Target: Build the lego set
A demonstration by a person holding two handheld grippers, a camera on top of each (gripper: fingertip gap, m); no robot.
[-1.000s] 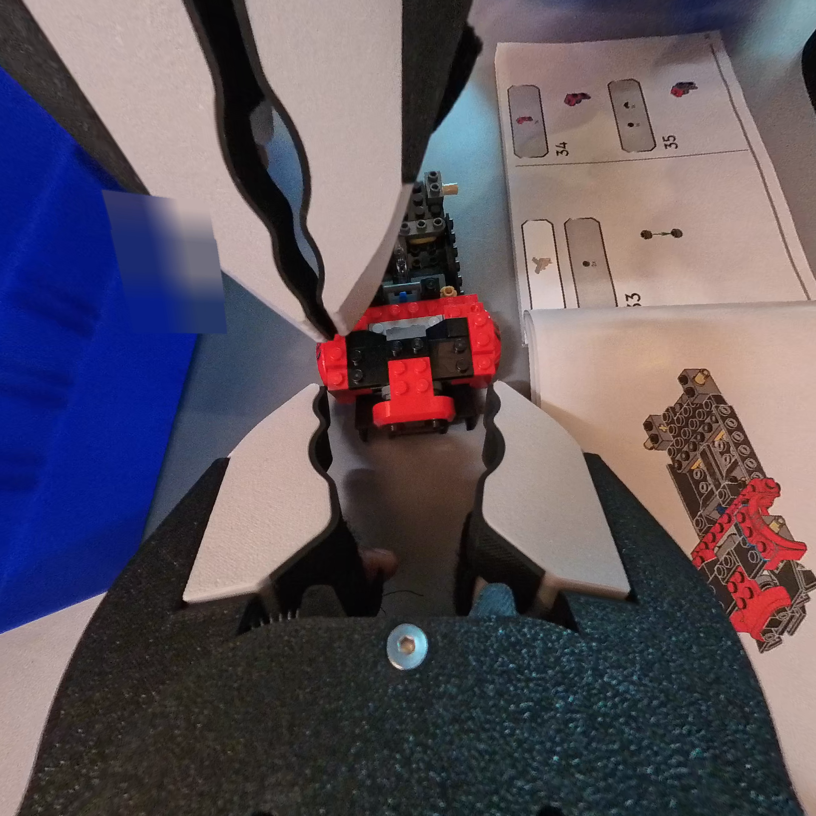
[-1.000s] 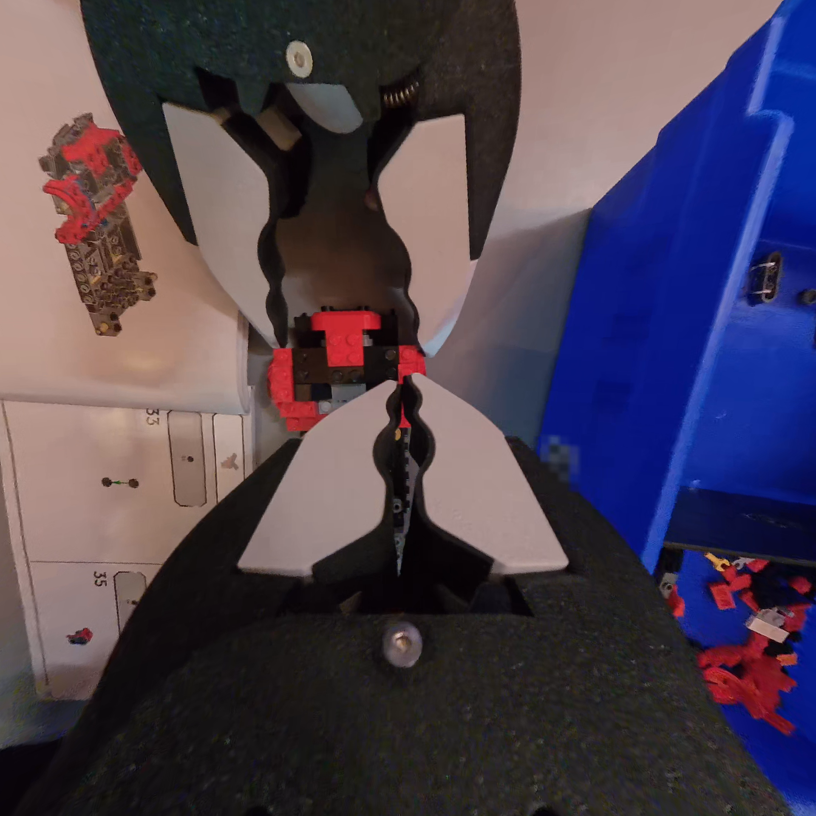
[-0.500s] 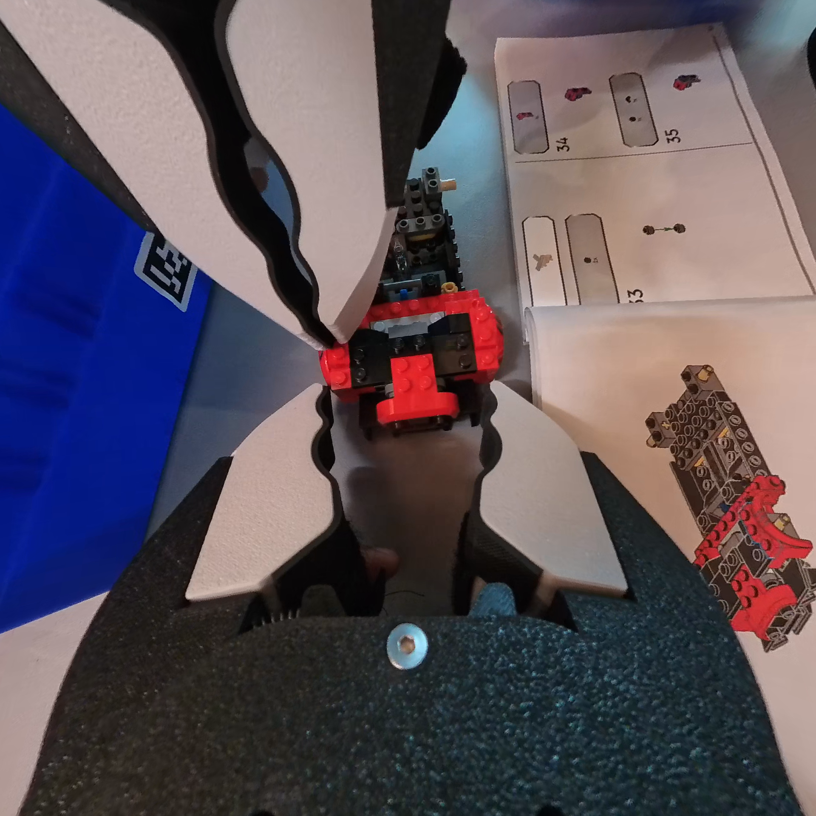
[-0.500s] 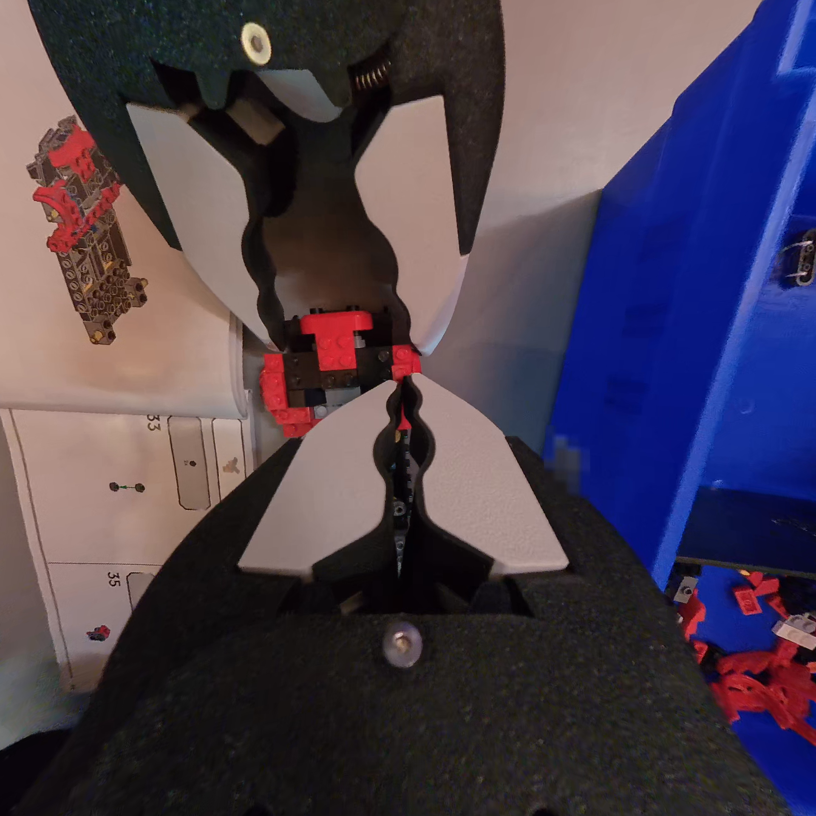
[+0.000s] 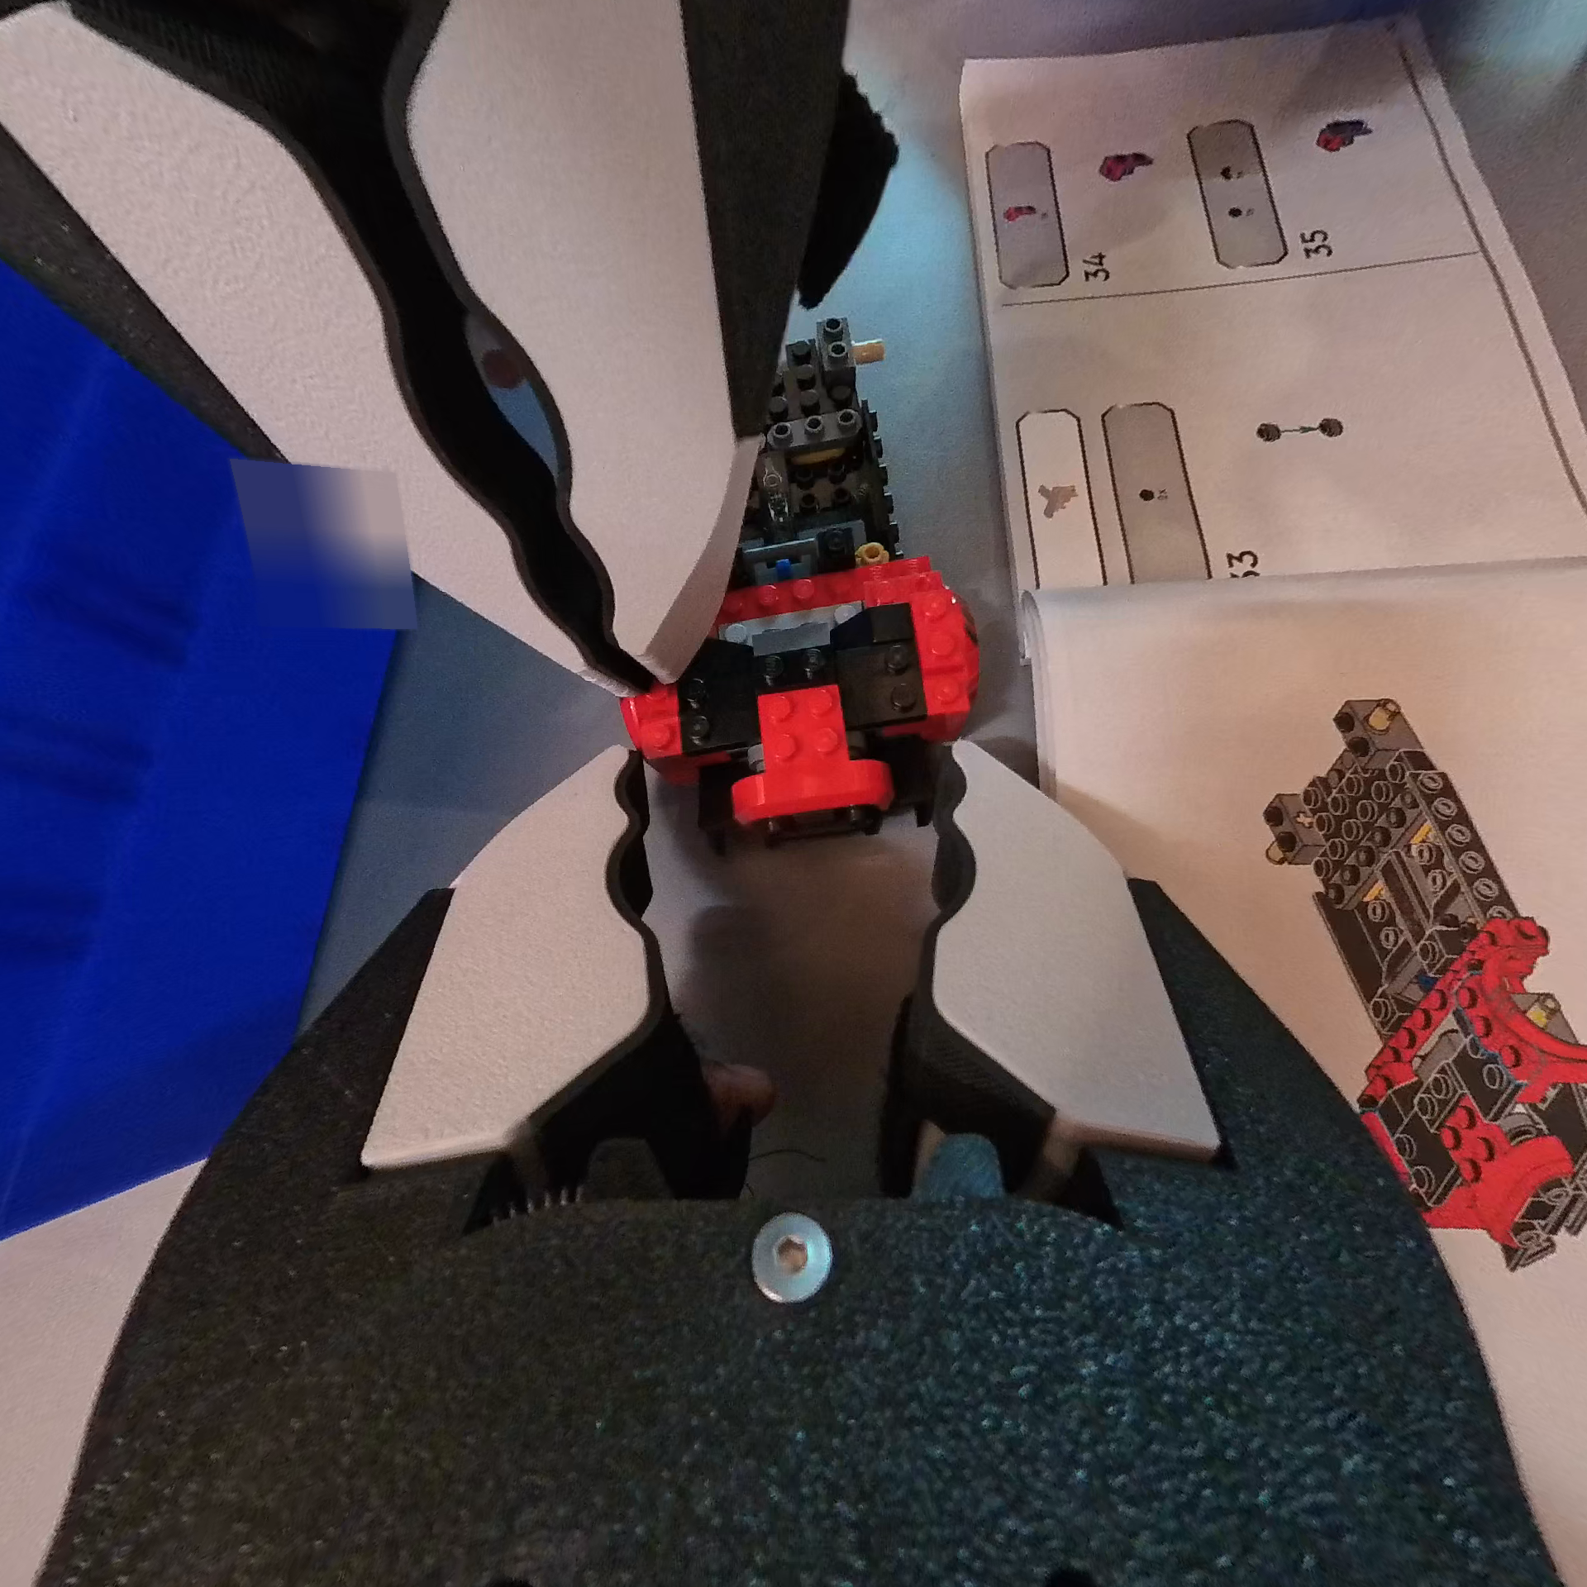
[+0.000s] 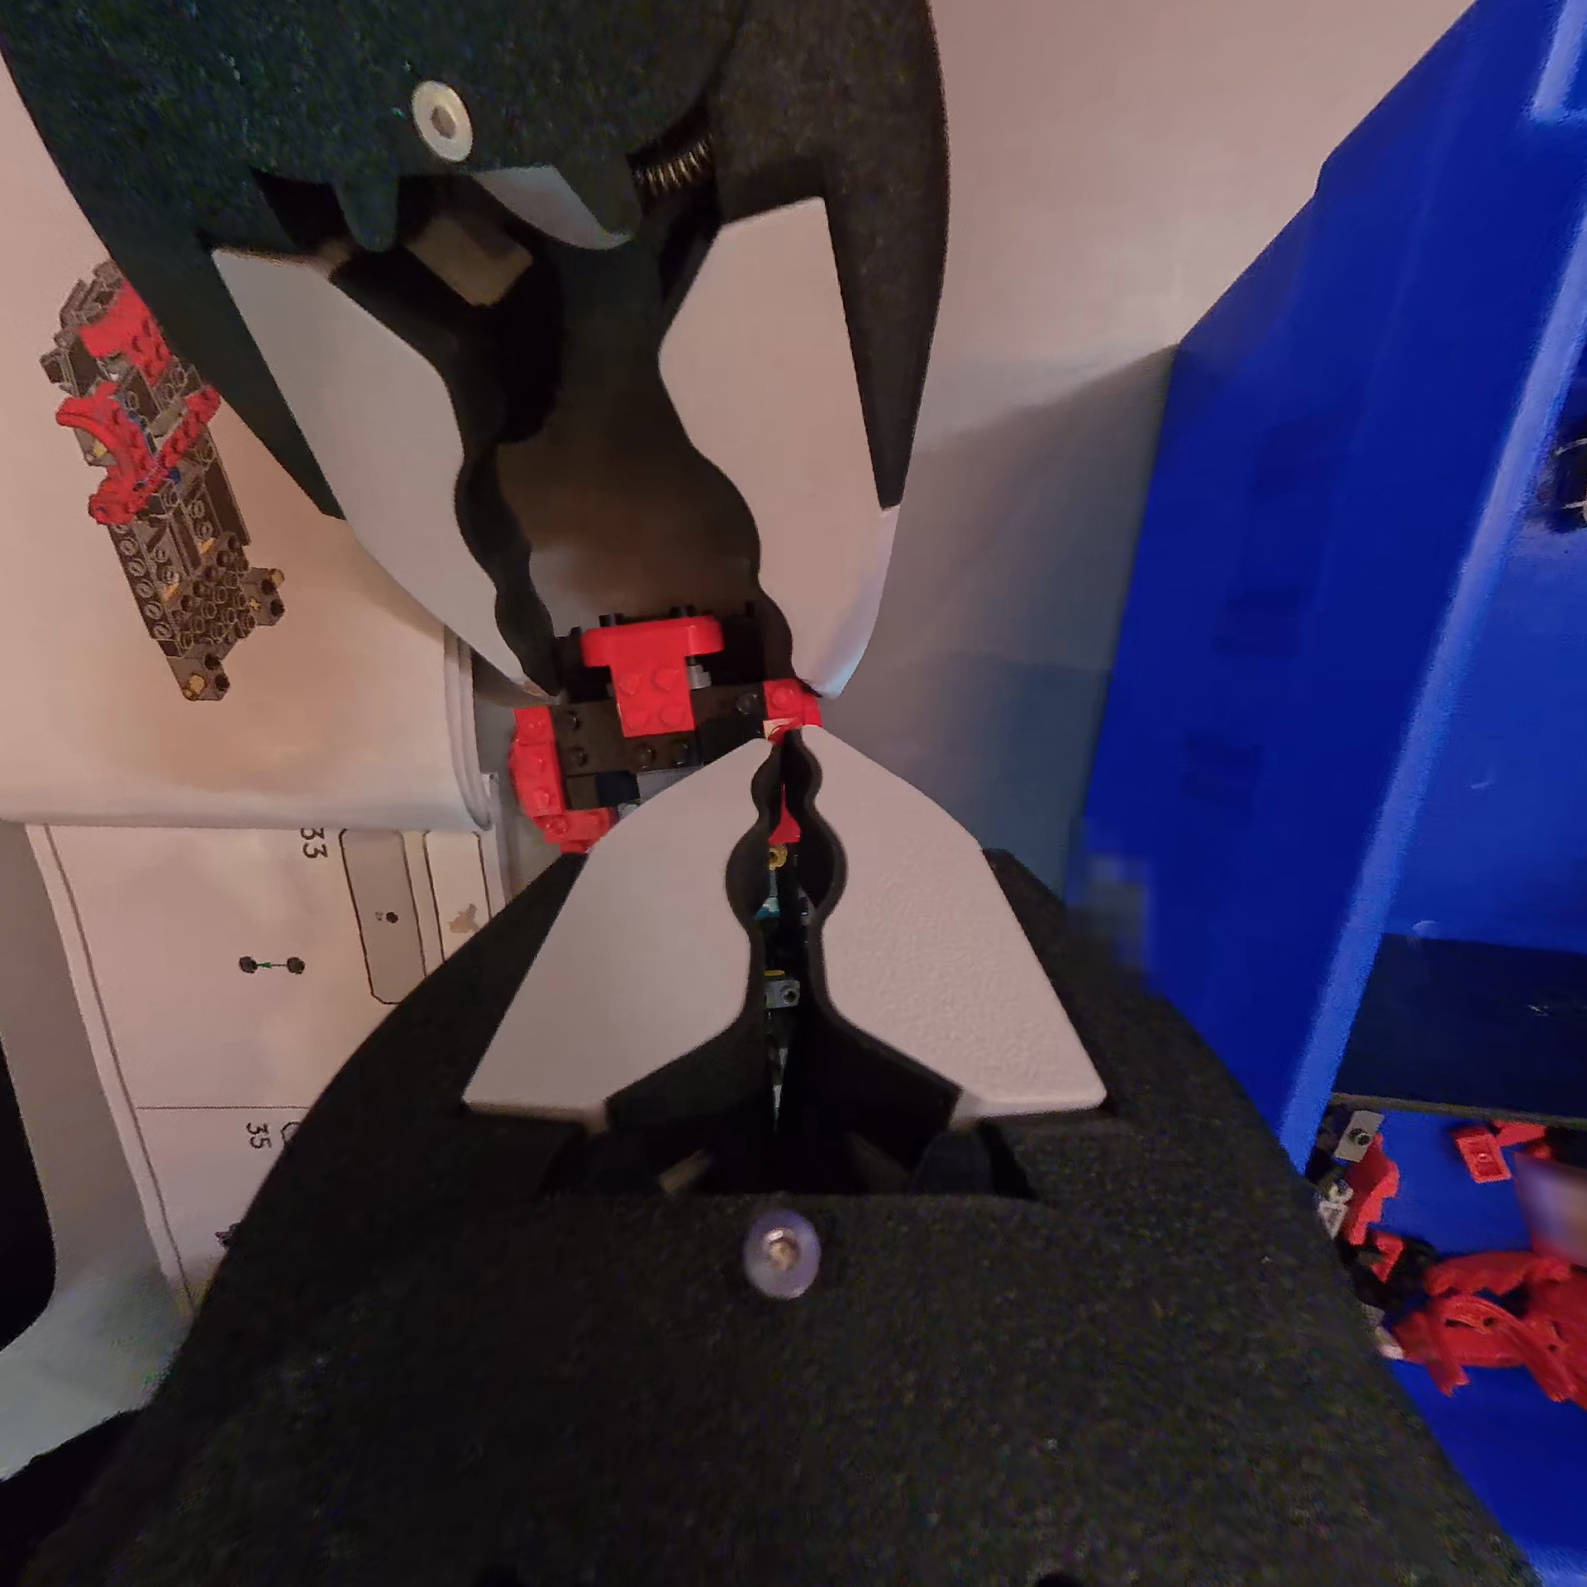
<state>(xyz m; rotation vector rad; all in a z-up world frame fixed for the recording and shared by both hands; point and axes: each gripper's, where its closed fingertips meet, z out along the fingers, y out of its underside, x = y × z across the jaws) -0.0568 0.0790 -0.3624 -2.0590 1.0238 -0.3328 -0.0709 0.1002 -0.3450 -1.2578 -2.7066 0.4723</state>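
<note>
The lego car model (image 5: 807, 687), red and black in front with a dark grey chassis behind, lies on the grey table. It also shows in the right wrist view (image 6: 653, 713). My left gripper (image 5: 788, 756) is open, with a fingertip on each side of the model's front end. It shows in the right wrist view (image 6: 683, 683) at the top. My right gripper (image 6: 777, 738) is shut, and its tips rest on the model's red front corner. It reaches down from the top in the left wrist view (image 5: 631, 678). The gripper hides most of the chassis in the right wrist view.
The open instruction booklet (image 5: 1288, 687) lies right beside the model and also shows in the right wrist view (image 6: 258, 687). A blue bin (image 5: 129, 730) stands on the model's other side. In the right wrist view its tray (image 6: 1503, 1288) holds several loose red bricks. Only a small space, under 4 cm, lies between the two pairs of fingers.
My right gripper has tilted and its shut tips have slid a little along the model's red corner. The model and my left gripper have stayed almost still.
</note>
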